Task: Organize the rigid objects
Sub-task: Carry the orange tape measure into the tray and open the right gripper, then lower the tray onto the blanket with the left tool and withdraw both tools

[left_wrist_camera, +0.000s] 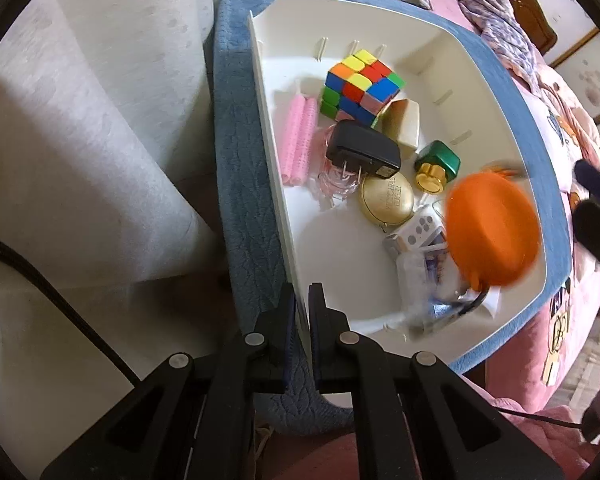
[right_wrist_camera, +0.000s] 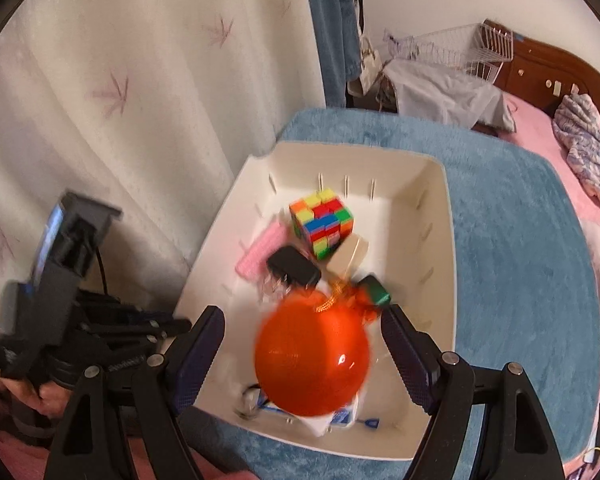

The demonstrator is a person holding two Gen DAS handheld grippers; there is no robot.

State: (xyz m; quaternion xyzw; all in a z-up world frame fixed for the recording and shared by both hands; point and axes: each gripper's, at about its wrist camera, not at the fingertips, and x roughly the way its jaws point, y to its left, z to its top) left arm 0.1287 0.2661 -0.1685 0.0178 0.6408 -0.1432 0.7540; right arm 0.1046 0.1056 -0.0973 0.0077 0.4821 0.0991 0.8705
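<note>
A white plastic bin (left_wrist_camera: 276,184) sits on a blue cloth-covered surface. My left gripper (left_wrist_camera: 302,312) is shut on the bin's near wall. In the bin lie a colourful puzzle cube (left_wrist_camera: 360,80), pink hair rollers (left_wrist_camera: 298,136), a black charger plug (left_wrist_camera: 364,148), a gold oval case (left_wrist_camera: 388,198), a green bottle with a gold cap (left_wrist_camera: 440,164) and a beige box (left_wrist_camera: 402,122). A blurred orange ball (right_wrist_camera: 312,356) is over the bin between my right gripper's fingers without touching them. My right gripper (right_wrist_camera: 304,354) is open. The ball also shows in the left wrist view (left_wrist_camera: 494,228).
White curtains (right_wrist_camera: 120,100) hang to the left of the bin. A pink bed (right_wrist_camera: 540,120) with a wooden headboard lies to the right. A white wire basket (right_wrist_camera: 456,48) stands behind. The blue cloth (right_wrist_camera: 512,260) extends to the right of the bin (right_wrist_camera: 220,240).
</note>
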